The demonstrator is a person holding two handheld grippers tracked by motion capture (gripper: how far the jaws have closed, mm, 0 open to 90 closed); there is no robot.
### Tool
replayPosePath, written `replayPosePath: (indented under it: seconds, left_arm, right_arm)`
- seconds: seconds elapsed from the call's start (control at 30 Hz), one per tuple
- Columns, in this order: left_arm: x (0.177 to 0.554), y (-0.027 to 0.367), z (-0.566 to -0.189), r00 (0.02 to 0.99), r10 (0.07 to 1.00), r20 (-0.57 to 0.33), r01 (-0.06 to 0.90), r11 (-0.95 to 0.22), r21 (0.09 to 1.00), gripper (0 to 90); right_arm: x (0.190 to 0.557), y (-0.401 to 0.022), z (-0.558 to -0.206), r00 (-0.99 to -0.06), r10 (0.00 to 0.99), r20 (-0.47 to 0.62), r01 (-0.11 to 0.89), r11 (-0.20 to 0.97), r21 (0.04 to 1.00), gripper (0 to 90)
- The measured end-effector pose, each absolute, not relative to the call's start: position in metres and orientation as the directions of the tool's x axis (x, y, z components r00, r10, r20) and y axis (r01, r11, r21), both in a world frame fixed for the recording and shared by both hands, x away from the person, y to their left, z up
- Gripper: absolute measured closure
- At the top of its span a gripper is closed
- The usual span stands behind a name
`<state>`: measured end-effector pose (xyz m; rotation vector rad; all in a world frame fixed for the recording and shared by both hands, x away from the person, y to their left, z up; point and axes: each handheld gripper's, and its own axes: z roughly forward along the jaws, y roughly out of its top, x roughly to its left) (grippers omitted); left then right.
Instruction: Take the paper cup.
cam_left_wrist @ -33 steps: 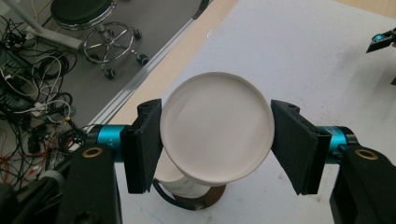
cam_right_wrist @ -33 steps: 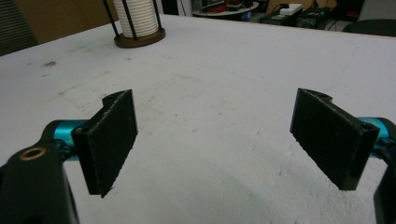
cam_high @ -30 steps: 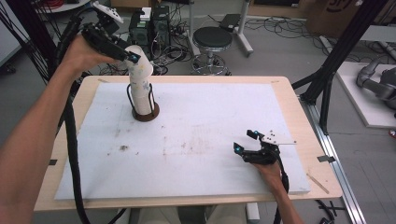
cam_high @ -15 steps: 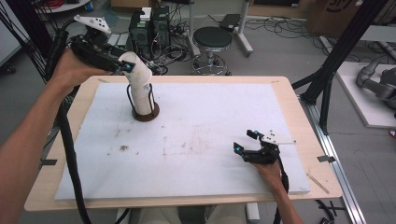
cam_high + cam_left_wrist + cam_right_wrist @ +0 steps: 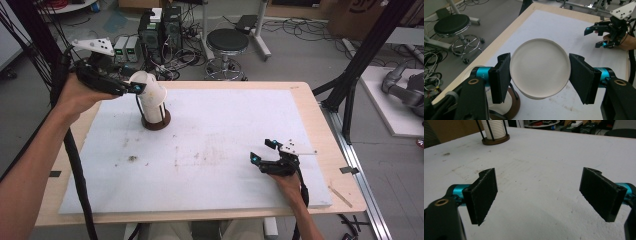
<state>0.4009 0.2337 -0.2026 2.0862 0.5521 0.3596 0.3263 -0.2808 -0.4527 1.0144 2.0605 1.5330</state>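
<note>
A stack of white cups point(image 5: 154, 106) stands in a black wire rack on a round brown base point(image 5: 156, 123) at the far left of the white mat. My left gripper point(image 5: 137, 89) reaches in from the left and is shut on the top white cup point(image 5: 150, 86), which leans over the stack. In the left gripper view the cup's round end point(image 5: 540, 67) faces the camera, with both pads point(image 5: 502, 77) pressed on its sides. My right gripper point(image 5: 261, 151) rests open on the mat at the front right, with nothing between its jaws point(image 5: 537, 192). The rack point(image 5: 495, 128) is far ahead of it.
The white mat point(image 5: 215, 150) covers most of the wooden table point(image 5: 320, 130). A black stool point(image 5: 227, 42), computer boxes and cables stand on the floor beyond the far edge. A black frame leg point(image 5: 360, 65) rises at the right. The right gripper point(image 5: 609, 32) lies across the mat.
My left hand has moved left and down with the cup in its grip, and the cup now leans lower over the stack. The right gripper has stayed where it was.
</note>
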Motion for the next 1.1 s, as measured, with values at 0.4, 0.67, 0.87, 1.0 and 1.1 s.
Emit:
replayPosePath:
  seconds: [0.4, 0.67, 0.87, 1.0, 1.1]
  left_arm:
    - [0.384, 0.239, -0.239, 0.872, 0.489, -0.028, 0.236, -0.370, 0.899, 36.9]
    - [0.371, 0.246, -0.265, 0.879, 0.473, -0.063, 0.227, -0.298, 0.927, 36.9]
    - [0.355, 0.242, -0.285, 0.890, 0.452, -0.062, 0.196, -0.256, 0.946, 36.9]
    - [0.348, 0.240, -0.299, 0.895, 0.441, -0.066, 0.180, -0.222, 0.958, 36.9]
    - [0.344, 0.238, -0.307, 0.894, 0.444, -0.057, 0.167, -0.212, 0.963, 36.9]
  right_arm:
    - [0.326, -0.280, -0.453, -0.660, 0.743, 0.112, 0.329, 0.151, 0.932, 15.1]
    - [0.327, -0.280, -0.453, -0.654, 0.748, 0.114, 0.335, 0.151, 0.930, 15.1]
    - [0.327, -0.280, -0.453, -0.656, 0.747, 0.108, 0.329, 0.154, 0.932, 15.1]
    - [0.327, -0.280, -0.453, -0.658, 0.745, 0.106, 0.325, 0.155, 0.933, 15.1]
    - [0.327, -0.280, -0.453, -0.658, 0.745, 0.107, 0.326, 0.154, 0.933, 15.1]
